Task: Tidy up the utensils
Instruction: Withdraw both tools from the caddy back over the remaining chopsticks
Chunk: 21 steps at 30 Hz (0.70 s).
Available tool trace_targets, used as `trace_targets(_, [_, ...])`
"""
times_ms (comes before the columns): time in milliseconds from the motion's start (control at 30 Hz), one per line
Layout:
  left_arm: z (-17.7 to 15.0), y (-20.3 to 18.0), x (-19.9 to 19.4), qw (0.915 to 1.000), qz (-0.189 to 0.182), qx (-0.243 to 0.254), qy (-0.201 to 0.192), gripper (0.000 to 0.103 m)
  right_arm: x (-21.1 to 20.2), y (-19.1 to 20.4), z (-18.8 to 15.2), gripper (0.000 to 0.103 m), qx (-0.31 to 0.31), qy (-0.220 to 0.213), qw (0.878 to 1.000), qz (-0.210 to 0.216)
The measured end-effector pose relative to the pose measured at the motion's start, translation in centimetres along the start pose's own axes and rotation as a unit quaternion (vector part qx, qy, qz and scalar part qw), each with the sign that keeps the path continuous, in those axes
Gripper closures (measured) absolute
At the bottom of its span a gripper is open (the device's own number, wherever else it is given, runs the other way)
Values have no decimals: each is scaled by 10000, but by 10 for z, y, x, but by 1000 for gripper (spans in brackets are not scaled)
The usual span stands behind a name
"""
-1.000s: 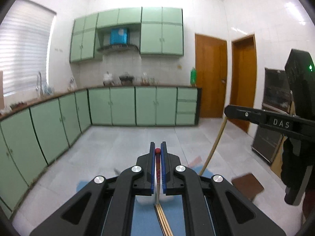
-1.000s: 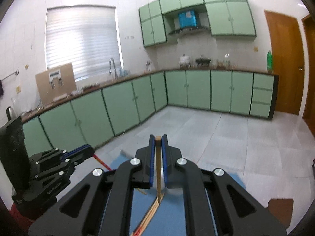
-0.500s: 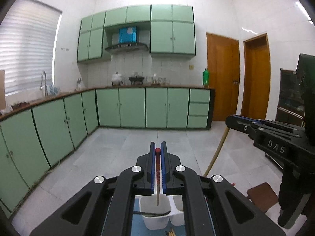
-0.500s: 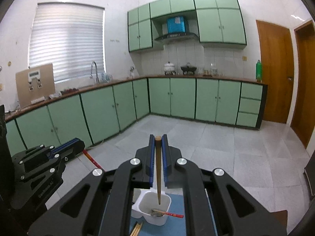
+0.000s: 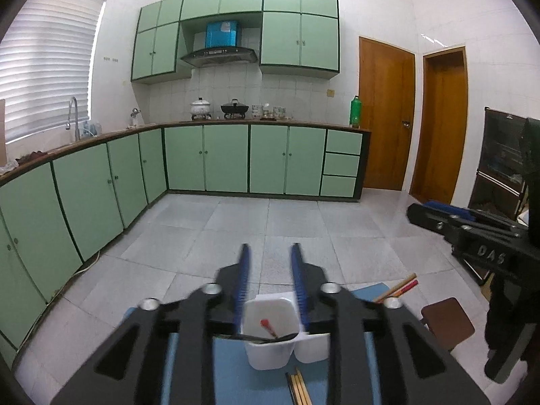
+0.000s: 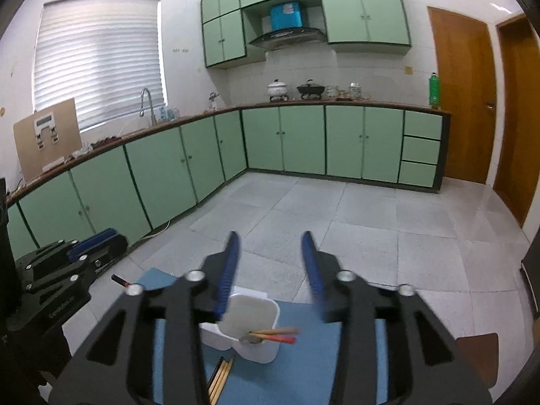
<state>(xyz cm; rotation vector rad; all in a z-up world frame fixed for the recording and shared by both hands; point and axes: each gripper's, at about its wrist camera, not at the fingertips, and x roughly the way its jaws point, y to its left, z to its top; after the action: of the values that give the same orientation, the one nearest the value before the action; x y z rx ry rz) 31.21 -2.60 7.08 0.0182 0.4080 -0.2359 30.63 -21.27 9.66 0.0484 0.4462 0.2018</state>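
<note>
A white two-cup utensil holder [image 5: 270, 334] stands on a blue mat [image 5: 229, 374]; it also shows in the right wrist view [image 6: 251, 330]. My left gripper [image 5: 268, 256] is open and empty above it, and a red-tipped chopstick [image 5: 268, 326] lies in the cup. My right gripper [image 6: 270, 246] is open and empty above the holder, where a wooden chopstick [image 6: 278, 331] and a red chopstick [image 6: 281, 339] lean out. Loose wooden chopsticks [image 6: 221, 376] lie on the mat in front of the holder.
The right gripper's body [image 5: 472, 239] stands to the right in the left wrist view, and two chopstick ends [image 5: 398, 288] stick up below it. A brown stool [image 5: 447, 322] is at the right. Green cabinets [image 5: 236, 158] line the far walls.
Both grippers opened and let go of their chopsticks, which dropped into the white holder. Both grippers also moved forward over the holder.
</note>
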Motion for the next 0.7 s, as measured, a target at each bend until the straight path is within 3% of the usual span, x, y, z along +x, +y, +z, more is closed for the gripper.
trace_targets(67, [-2,0,-11,10000,-10,-6,-22,58,-14,-4,-3,48,66,-80,9999,-3])
trace_targets(200, [-14,0,-39,10000,11,-21,-81,48,-49,-6,-20,35,109,-192,9997,-48])
trace_targets(267, [-26,-4,-56,9999,111,20,-95,34,-66,-4,-34,28,73,-220,9997,-62])
trace_targets(433, [-62,-10,-83,9998,161,56,51,27,-96,8,-76,15,-107,-199,9997,-138])
trace_targets(700, [-138,-12,-105,9978,324,6,586,22,-114,27,-162,8,6,400,9991,-140])
